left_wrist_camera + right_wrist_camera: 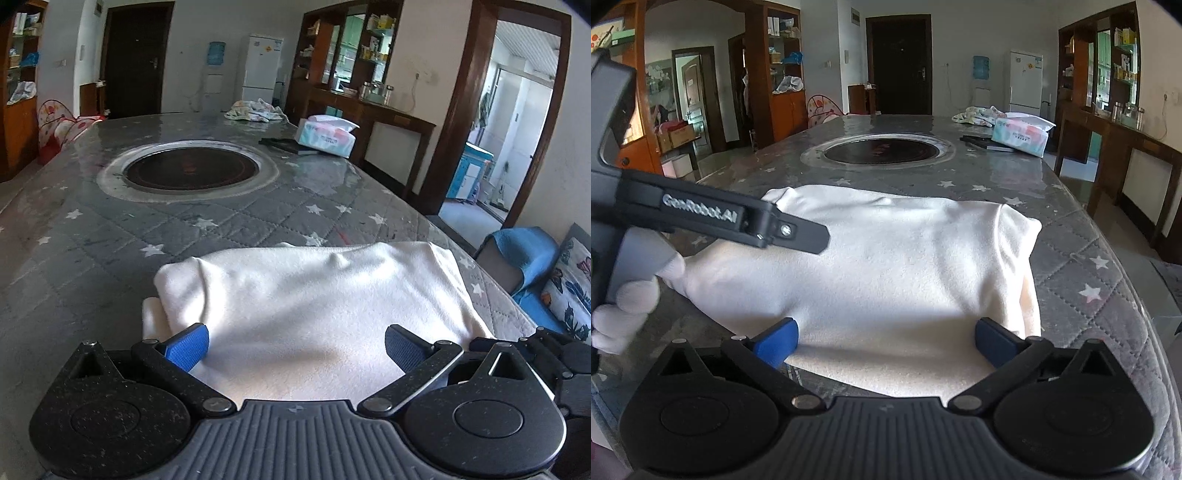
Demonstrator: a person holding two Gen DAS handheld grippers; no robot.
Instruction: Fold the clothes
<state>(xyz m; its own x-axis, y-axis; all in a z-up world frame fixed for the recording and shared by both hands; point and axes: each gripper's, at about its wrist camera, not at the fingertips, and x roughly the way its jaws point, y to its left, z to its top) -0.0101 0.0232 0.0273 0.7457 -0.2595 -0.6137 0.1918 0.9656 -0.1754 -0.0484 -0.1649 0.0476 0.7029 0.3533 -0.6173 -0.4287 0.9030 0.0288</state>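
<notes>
A cream-white garment (314, 295) lies folded into a rough rectangle on the grey star-quilted table (110, 236), near its front edge. My left gripper (297, 349) is open, its blue pads spread wide just above the garment's near edge, holding nothing. The garment also shows in the right wrist view (905, 266). My right gripper (886, 345) is open too, its pads apart over the near edge of the cloth. The left gripper's body (713, 218), held by a white-gloved hand, crosses the left side of the right wrist view.
A round inset hotplate (188, 168) sits mid-table. A tissue pack (327, 136), a dark flat object (284, 144) and a crumpled cloth (255, 110) lie at the far right end. A blue-covered seat (524, 258) stands right of the table.
</notes>
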